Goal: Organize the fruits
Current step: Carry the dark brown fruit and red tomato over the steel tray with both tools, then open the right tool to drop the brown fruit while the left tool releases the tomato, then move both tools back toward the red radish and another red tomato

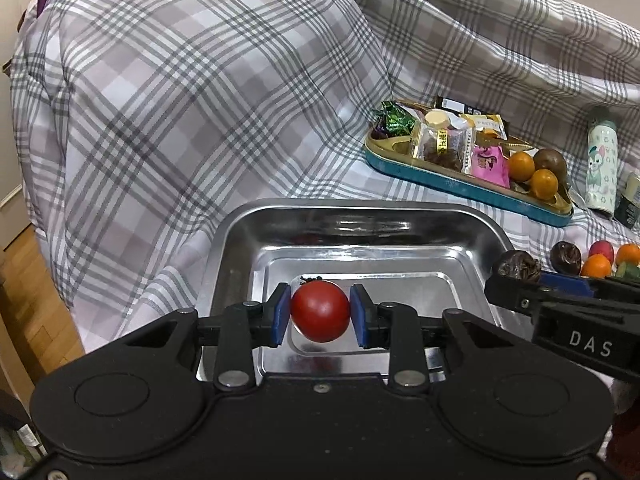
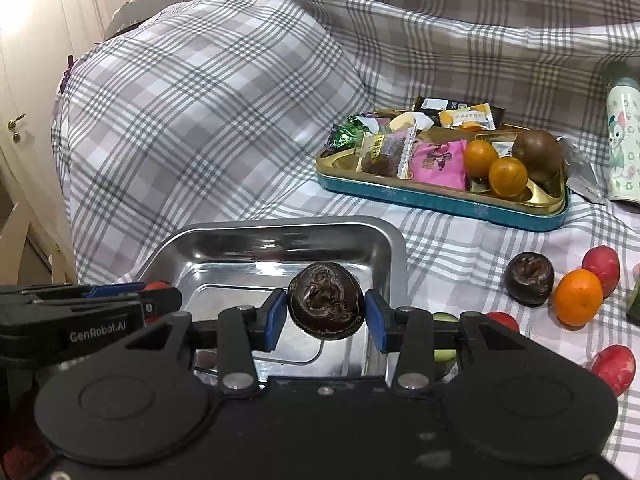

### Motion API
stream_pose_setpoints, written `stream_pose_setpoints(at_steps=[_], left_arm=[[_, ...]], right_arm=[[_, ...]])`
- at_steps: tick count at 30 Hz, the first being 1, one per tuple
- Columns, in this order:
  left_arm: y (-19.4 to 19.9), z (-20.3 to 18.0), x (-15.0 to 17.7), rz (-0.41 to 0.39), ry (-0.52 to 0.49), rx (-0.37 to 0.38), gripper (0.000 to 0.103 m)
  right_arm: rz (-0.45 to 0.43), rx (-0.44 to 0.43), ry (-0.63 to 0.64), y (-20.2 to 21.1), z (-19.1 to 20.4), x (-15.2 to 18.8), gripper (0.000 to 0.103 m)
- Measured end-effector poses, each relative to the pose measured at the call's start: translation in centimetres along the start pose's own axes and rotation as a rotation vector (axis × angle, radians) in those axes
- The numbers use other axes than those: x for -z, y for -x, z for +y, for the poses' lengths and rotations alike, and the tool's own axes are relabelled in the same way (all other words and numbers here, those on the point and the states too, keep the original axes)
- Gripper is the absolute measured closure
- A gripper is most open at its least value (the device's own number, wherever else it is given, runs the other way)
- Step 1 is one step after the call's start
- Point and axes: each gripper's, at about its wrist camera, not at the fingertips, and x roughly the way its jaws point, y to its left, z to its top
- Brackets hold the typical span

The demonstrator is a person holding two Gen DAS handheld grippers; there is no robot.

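Observation:
My left gripper [image 1: 320, 314] is shut on a red tomato [image 1: 320, 308], held just above the floor of a steel tray [image 1: 360, 216]. My right gripper [image 2: 326, 316] is shut on a dark brown wrinkled fruit [image 2: 326, 306], also over the steel tray [image 2: 280, 226], near its right side. In the left wrist view that dark fruit [image 1: 516, 266] shows at the tray's right rim. In the right wrist view the tomato [image 2: 157, 285] peeks out behind the left gripper's fingers [image 2: 120, 290]. The tray holds nothing else that I can see.
A teal tin [image 2: 440, 200] behind the tray holds wrapped snacks, two oranges [image 2: 494, 166] and a brown fruit. To the right, another dark fruit [image 2: 529, 278], an orange [image 2: 578, 298] and red fruits [image 2: 614, 364] lie loose on the plaid cloth. A printed bottle [image 2: 624, 144] stands far right.

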Motion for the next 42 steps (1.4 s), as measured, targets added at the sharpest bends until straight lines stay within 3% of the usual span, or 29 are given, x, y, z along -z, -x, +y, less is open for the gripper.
stream_pose_setpoints(at_steps=[10, 29, 42], left_arm=[[0.3, 0.1, 0.1, -0.026, 0.007, 0.002, 0.062], [0.6, -0.3, 0.2, -0.043, 0.002, 0.009, 0.062], [1.0, -1.0, 0.6, -0.067, -0.044, 0.008, 0.062]], right_arm=[[0.035, 0.004, 0.017, -0.5, 0.3, 0.2, 0.058], [0.004, 0.010, 0.026, 0.1, 0.2, 0.2, 0.057], [-0.036, 0.080, -0.026, 1.1, -1.6, -0.2, 0.057]])
